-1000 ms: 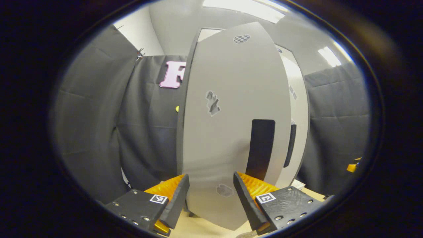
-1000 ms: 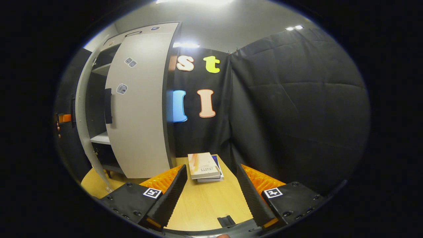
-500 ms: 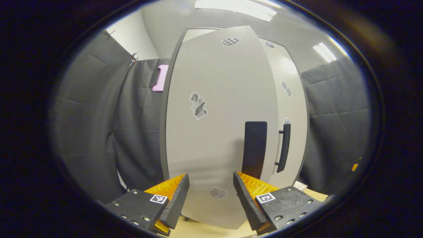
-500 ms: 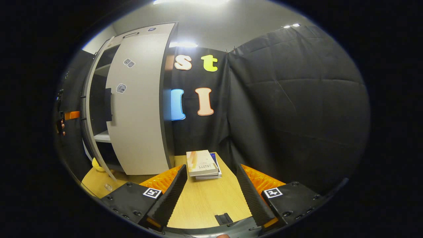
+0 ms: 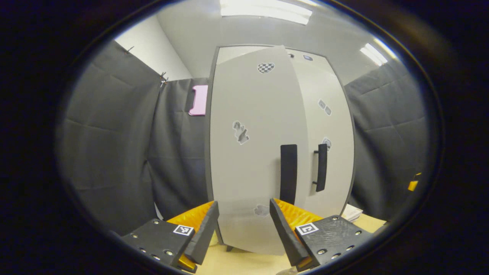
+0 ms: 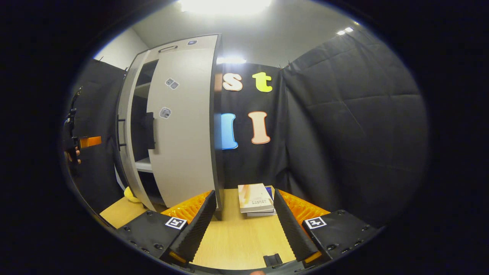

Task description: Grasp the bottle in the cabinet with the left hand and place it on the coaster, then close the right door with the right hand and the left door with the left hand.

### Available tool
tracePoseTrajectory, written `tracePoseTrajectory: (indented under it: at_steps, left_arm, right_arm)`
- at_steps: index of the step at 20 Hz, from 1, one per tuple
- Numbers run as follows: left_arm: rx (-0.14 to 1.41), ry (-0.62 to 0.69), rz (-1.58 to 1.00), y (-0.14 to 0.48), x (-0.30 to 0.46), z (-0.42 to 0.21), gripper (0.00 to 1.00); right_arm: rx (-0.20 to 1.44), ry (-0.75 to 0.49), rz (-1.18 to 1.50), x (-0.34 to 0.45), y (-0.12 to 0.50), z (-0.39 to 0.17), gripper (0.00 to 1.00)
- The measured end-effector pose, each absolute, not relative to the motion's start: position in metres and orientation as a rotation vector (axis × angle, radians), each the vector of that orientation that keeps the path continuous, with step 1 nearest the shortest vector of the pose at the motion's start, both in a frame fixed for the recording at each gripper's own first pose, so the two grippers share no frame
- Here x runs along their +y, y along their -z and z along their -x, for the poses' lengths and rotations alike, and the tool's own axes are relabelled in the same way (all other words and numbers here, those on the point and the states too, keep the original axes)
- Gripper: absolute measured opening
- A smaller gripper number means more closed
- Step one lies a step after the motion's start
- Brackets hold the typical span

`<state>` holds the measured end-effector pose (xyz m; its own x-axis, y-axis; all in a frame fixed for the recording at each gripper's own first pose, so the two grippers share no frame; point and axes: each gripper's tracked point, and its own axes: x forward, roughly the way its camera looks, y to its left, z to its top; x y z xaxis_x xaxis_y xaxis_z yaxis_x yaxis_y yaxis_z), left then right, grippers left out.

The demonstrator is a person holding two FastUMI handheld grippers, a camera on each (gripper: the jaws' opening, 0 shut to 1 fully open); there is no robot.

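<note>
Before the cabinet, holding the left gripper open and empty at the left door, nearly shut; right gripper open, empty, over the surface; bottle hidden.

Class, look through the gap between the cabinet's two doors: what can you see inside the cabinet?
Through the gap, the cabinet shows two white shelves, bare where visible, and a dark interior. The right door covers the rest, so what else it holds cannot be seen.
</note>
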<state>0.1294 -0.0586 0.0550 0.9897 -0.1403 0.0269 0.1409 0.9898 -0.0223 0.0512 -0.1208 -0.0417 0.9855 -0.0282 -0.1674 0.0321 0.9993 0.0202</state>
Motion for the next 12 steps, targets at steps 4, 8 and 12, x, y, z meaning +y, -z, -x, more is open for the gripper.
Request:
tracePoseTrajectory:
  at_steps: [4,8,12]
  left_arm:
    - [-0.021,0.105,0.034,-0.049,-0.035,-0.086,0.81]
    - [-0.01,0.099,0.043,-0.041,-0.012,-0.054,0.81]
    - [-0.004,0.088,0.044,-0.034,0.017,-0.026,0.81]
  right_arm:
    - [0.146,-0.028,-0.025,-0.099,0.032,-0.047,0.94]
    - [0.119,-0.05,-0.023,-0.077,0.018,-0.034,0.96]
    - [0.102,-0.06,-0.041,-0.052,0.007,-0.024,0.96]
